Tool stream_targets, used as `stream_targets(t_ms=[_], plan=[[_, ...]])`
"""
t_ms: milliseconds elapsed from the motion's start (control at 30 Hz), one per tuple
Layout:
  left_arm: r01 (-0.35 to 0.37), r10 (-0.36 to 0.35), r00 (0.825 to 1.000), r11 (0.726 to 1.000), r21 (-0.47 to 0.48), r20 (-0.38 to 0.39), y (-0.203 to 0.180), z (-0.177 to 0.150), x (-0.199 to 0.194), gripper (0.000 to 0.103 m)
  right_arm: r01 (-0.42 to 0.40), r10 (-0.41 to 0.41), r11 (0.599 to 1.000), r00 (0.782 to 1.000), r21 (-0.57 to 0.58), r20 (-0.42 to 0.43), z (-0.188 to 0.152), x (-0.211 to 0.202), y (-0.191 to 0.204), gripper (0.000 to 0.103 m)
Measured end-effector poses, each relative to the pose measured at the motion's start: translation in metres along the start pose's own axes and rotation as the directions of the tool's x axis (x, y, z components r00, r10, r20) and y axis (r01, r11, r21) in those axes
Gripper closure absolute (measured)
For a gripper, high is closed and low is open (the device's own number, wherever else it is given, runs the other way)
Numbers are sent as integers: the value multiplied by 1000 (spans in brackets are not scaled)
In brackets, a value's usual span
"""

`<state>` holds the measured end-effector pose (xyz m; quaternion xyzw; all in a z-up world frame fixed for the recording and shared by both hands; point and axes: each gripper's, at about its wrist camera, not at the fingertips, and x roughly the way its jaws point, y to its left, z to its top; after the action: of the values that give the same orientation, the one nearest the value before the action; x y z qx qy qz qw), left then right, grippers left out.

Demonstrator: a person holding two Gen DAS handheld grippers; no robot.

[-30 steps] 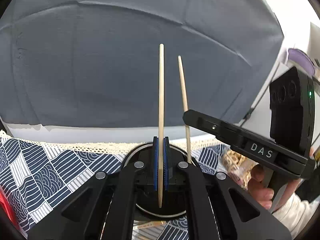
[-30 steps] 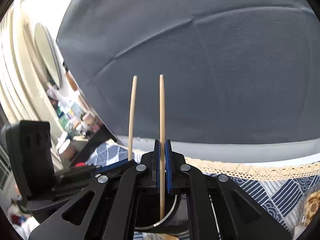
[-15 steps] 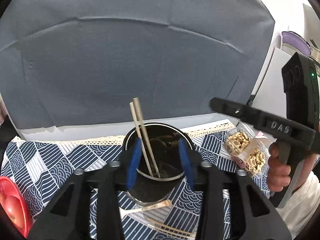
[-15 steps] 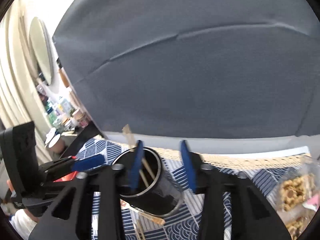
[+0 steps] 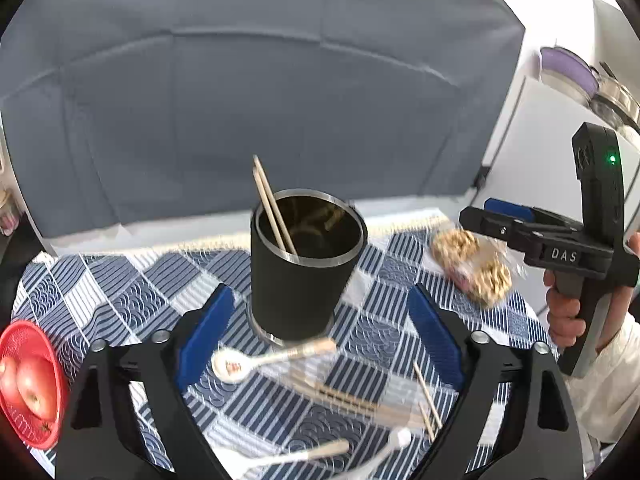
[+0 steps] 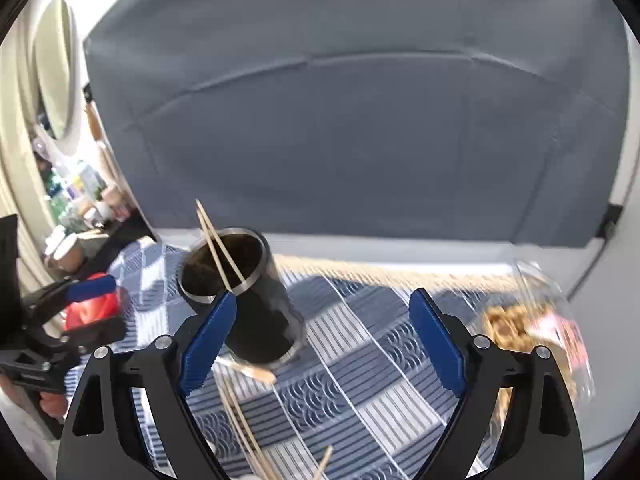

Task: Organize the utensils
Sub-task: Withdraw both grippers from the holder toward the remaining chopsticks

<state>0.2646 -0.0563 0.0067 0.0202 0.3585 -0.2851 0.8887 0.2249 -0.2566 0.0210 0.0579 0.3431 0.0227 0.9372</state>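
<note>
both the left gripper (image 5: pixel 320 336) and right gripper (image 6: pixel 320 340) had just been opening, jaws wide and empty; the two thin wooden chopsticks (image 5: pixel 274 208) leaned in the black metal-rimmed cup (image 5: pixel 304 276) at frame centre. best to back off clear, then take the white spoon (image 5: pixel 260 360) by its handle.

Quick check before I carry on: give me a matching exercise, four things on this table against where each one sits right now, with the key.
Things:
1. chopsticks
2. white spoon
3. apple
4. snack packet

Places:
A. in the red basket at the table's left edge
B. standing in the black cup, leaning on its rim
C. lying on the blue patterned cloth just in front of the cup
D. on the cloth to the right of the cup, near the right gripper

Pairs: 1-B, 2-C, 3-A, 4-D
</note>
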Motion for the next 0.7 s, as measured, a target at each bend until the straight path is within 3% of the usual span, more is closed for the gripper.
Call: stream_targets(t_ms=[100,400,700], plan=[[-6,6,1000,1000,0,-17,2,-12,-3,6,32,-32,999,999,-3,-33,-15,-2,2,17],[-11,9,996,1000,-23,-88,11,-42,-12,6,120,-120,993,989,-3,-82,-58,-18,15,14],[16,-18,991,1000,-12,-135,3,-67,-12,6,147,-143,989,977,12,-160,-101,-17,11,14]])
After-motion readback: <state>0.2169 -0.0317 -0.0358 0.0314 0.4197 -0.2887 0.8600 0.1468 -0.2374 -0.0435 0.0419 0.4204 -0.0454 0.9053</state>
